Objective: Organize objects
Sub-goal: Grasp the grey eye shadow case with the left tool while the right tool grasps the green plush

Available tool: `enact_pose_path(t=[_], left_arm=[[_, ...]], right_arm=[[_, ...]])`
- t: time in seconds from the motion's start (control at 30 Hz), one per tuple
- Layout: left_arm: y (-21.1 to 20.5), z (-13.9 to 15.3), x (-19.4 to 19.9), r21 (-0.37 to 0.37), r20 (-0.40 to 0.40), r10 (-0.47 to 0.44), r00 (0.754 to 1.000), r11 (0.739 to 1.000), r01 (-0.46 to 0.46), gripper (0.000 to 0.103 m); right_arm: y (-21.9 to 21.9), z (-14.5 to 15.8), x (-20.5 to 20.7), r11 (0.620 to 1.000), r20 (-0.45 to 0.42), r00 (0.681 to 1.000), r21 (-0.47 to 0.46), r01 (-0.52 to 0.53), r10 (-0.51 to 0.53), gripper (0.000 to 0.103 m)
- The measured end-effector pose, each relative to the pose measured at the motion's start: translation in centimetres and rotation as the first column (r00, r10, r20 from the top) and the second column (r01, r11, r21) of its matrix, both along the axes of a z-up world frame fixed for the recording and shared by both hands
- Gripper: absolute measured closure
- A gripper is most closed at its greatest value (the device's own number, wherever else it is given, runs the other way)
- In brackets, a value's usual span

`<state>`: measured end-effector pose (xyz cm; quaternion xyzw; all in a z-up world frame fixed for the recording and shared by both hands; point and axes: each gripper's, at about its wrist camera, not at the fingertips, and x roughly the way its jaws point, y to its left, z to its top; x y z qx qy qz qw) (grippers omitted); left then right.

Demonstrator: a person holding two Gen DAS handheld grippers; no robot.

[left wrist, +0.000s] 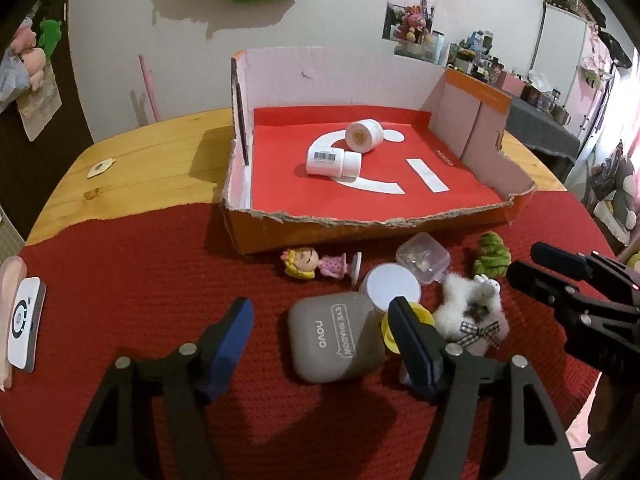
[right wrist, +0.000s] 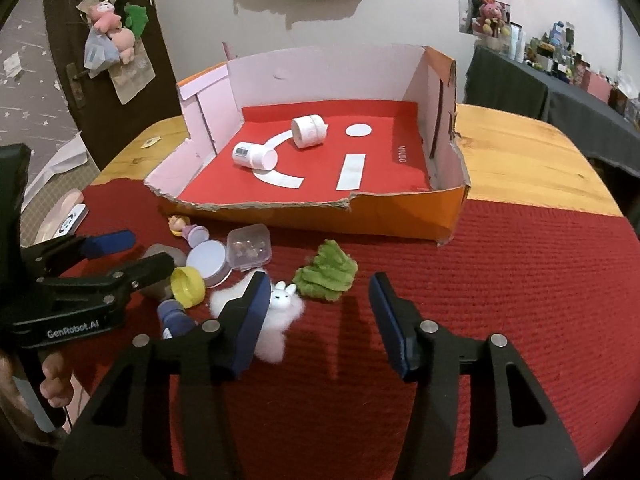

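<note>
A torn cardboard box (left wrist: 360, 224) (right wrist: 280, 204) with a red floor holds two white jars (left wrist: 362, 135) (left wrist: 332, 162) lying on their sides. Loose items lie in front of it on the red cloth. My left gripper (left wrist: 320, 320) (right wrist: 152, 248) is open around a grey eye shadow case (left wrist: 336, 336); its left pad stands clear of the case. My right gripper (right wrist: 319, 284) (left wrist: 524, 260) is open just short of a green plush (right wrist: 326, 274) (left wrist: 492, 256). Its left finger overlaps a white bunny plush (right wrist: 280, 308) (left wrist: 472, 312).
Around the case lie a doll (left wrist: 316, 264), a clear small box (left wrist: 424, 260), a round white-lidded tin (left wrist: 394, 286), a yellow cap (right wrist: 186, 286) and a blue bottle (right wrist: 176, 318). A white device (left wrist: 24, 320) sits far left. Bare wooden tabletop (right wrist: 520, 160) flanks the box.
</note>
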<state>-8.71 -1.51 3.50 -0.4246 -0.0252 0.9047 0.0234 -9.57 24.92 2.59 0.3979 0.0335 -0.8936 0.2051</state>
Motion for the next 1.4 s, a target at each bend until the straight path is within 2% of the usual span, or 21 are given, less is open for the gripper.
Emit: enact_pose_path(t=[0.4, 0.5, 0.53, 0.6, 0.67, 0.73, 0.8, 0.83, 0.9, 1.17, 1.4], left_arm=[[-0.7, -0.8, 0.0, 0.024, 0.016, 0.003, 1.0, 1.0, -0.003, 0.031], [-0.3, -1.6, -0.2, 0.028, 0.06, -0.006, 0.998, 1.0, 0.005, 0.032], [-0.1, -1.9, -0.2, 0.02, 0.065, -0.006, 0.998, 1.0, 0.005, 0.033], [0.8, -2.1, 0.2, -0.047, 0.04, -0.009, 0.999, 0.999, 0.01, 0.032], [0.8, -2.0, 0.2, -0.049, 0.038, -0.005, 0.999, 0.999, 0.007, 0.032], [0.2, -1.8, 0.0, -0.02, 0.042, 0.005, 0.999, 1.0, -0.004, 0.034], [-0.4, -1.7, -0.3, -0.004, 0.044, 0.017, 0.999, 1.0, -0.017, 0.042], [-0.7, -1.6, -0.4, -0.001, 0.044, 0.024, 0.999, 1.0, -0.024, 0.046], [-1.0, -1.5, -0.5, 0.007, 0.044, 0.028, 0.999, 1.0, -0.028, 0.048], [-1.2, -1.5, -0.2, 0.031, 0.031, 0.026, 0.999, 0.999, -0.027, 0.049], [-1.1, -0.9, 0.1, 0.019, 0.01, 0.024, 1.0, 1.0, -0.024, 0.049]], right_arm=[[-0.2, -1.4, -2.1, 0.999, 0.028, 1.0, 0.034, 0.013, -0.014, 0.054], [-0.4, -2.0, -2.4, 0.999, 0.041, 0.999, 0.036, 0.01, -0.011, 0.054], [-0.5, -2.1, -2.5, 0.999, 0.045, 0.999, 0.037, 0.01, -0.011, 0.054], [-0.5, -2.3, -2.6, 0.999, 0.05, 0.999, 0.033, 0.008, -0.009, 0.054], [-0.6, -2.4, -2.7, 0.999, 0.051, 0.999, 0.032, 0.006, -0.008, 0.054], [-0.7, -2.5, -2.8, 1.0, 0.054, 0.999, 0.026, -0.003, 0.001, 0.058], [-0.7, -2.5, -2.7, 1.0, 0.064, 0.998, 0.007, -0.017, 0.016, 0.069], [-0.8, -2.5, -2.7, 1.0, 0.07, 0.997, -0.003, -0.024, 0.024, 0.071], [-1.0, -2.4, -2.7, 1.0, 0.072, 0.997, -0.007, -0.029, 0.03, 0.075], [-0.7, -2.1, -2.2, 0.999, 0.068, 0.997, -0.04, -0.024, 0.027, 0.078], [-0.7, -0.9, -1.3, 0.998, 0.041, 0.999, -0.056, -0.034, 0.037, 0.078]])
